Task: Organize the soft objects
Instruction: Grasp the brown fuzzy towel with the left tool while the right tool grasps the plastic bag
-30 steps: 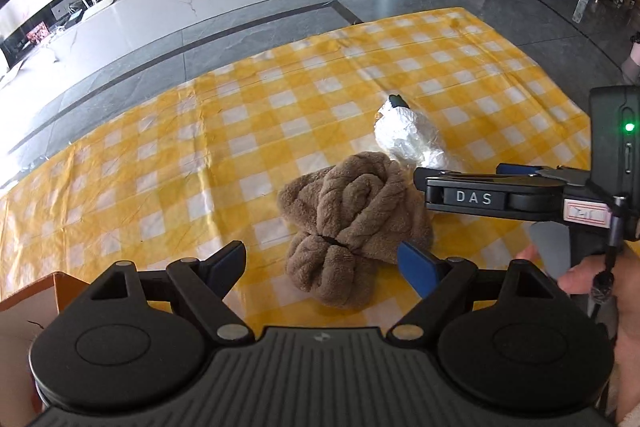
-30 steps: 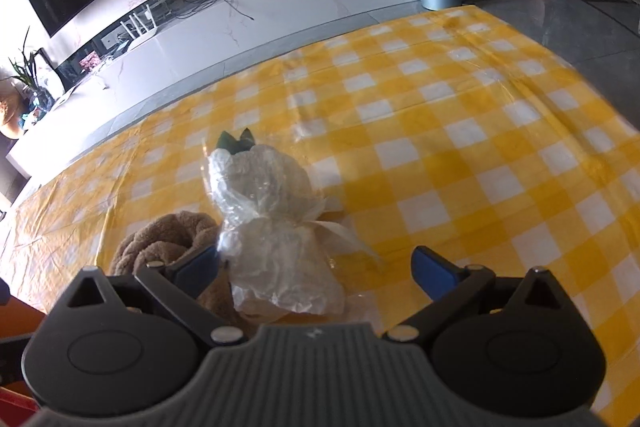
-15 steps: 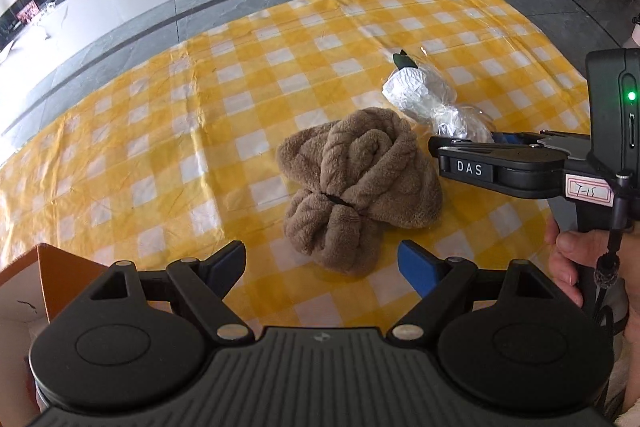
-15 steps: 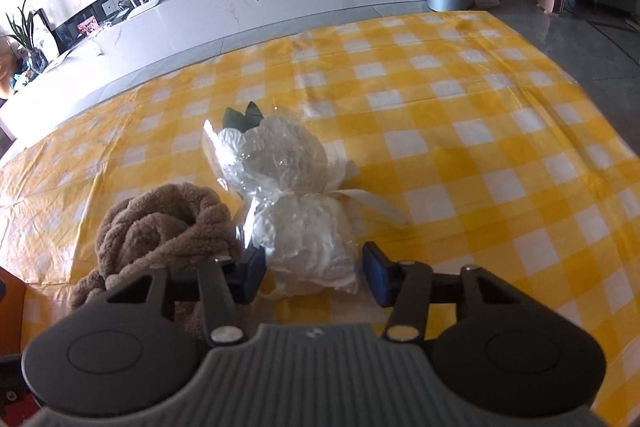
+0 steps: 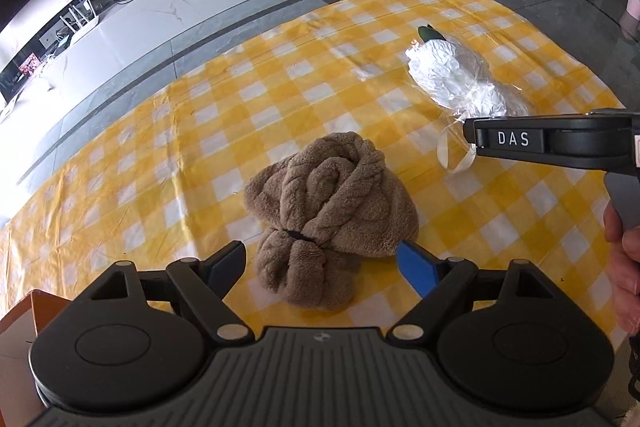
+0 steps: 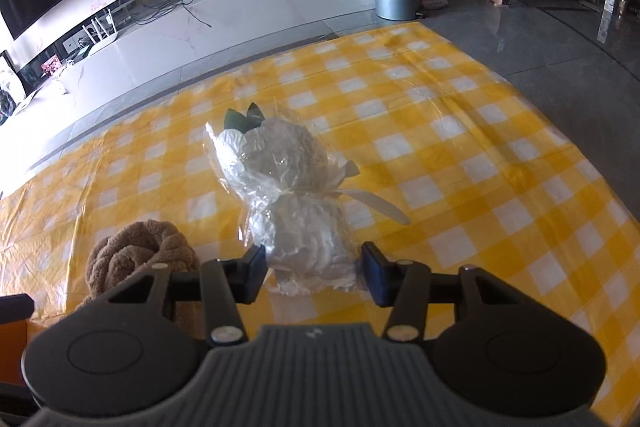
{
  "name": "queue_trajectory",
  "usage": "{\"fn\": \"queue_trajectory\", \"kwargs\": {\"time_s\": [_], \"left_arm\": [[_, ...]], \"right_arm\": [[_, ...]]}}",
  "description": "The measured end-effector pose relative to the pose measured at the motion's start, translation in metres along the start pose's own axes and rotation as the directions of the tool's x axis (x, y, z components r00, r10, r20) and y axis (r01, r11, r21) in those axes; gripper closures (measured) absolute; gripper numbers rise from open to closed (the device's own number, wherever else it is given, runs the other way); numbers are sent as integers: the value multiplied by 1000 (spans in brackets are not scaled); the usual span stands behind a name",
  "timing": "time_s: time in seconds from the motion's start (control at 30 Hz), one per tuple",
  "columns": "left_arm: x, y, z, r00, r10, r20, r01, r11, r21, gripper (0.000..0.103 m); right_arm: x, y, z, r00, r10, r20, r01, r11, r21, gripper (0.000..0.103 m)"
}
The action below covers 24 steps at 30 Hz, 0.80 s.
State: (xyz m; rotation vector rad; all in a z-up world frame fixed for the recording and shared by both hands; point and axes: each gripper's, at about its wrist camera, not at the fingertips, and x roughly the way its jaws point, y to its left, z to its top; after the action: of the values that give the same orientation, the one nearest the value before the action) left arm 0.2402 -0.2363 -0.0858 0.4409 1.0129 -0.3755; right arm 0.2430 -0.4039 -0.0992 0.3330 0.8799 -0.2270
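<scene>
From the left wrist view, the left claw (image 5: 320,263) hangs wide apart over a brown plush bundle (image 5: 332,219) that lies on the yellow-and-white checked cloth (image 5: 200,115); the bundle's near end sits between the two fingers, but neither pad touches it. Farther off to the right, a white soft toy wrapped in clear plastic (image 5: 460,79) lies on the same cloth, its near end hidden behind the right claw's black body, which a hand (image 5: 624,267) holds. From the right wrist view, the right claw (image 6: 314,277) is narrowed onto the near end of the wrapped toy (image 6: 292,195), both pads against its plastic. The brown bundle (image 6: 140,259) lies just beside it, to the left.
</scene>
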Motion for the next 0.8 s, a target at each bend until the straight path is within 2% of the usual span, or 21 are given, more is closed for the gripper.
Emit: {"fn": "queue_trajectory", "kwargs": {"time_s": [0.1,0.27,0.37,0.5,0.57,0.63,0.7,0.8], "left_arm": [[13,-5,6,999,-23,-43,24,999,36,2],[39,-13,14,993,20,-118,-9,996,89,2],[59,-14,17,986,19,-165,-2,994,106,2],[78,-20,23,974,97,-204,-68,987,148,1],[85,-20,25,973,122,-195,-99,987,125,1],[88,-15,28,975,112,-193,-100,993,68,1],[90,-9,30,979,82,-185,-80,997,14,10],[87,-6,30,981,96,-170,-97,995,1,36]], "right_arm": [[-1,7,2,1000,16,5,-16,999,-36,53],[-4,15,2,1000,14,25,-12,996,-94,53],[-10,17,4,999,10,50,-4,994,-112,53],[-16,14,6,997,-7,80,16,993,-120,53],[-16,11,6,997,-16,80,25,993,-112,53],[-14,9,6,997,-21,73,29,994,-107,53],[-11,10,5,997,-26,67,33,994,-107,53],[-8,9,3,999,-9,51,14,994,-110,52]]}}
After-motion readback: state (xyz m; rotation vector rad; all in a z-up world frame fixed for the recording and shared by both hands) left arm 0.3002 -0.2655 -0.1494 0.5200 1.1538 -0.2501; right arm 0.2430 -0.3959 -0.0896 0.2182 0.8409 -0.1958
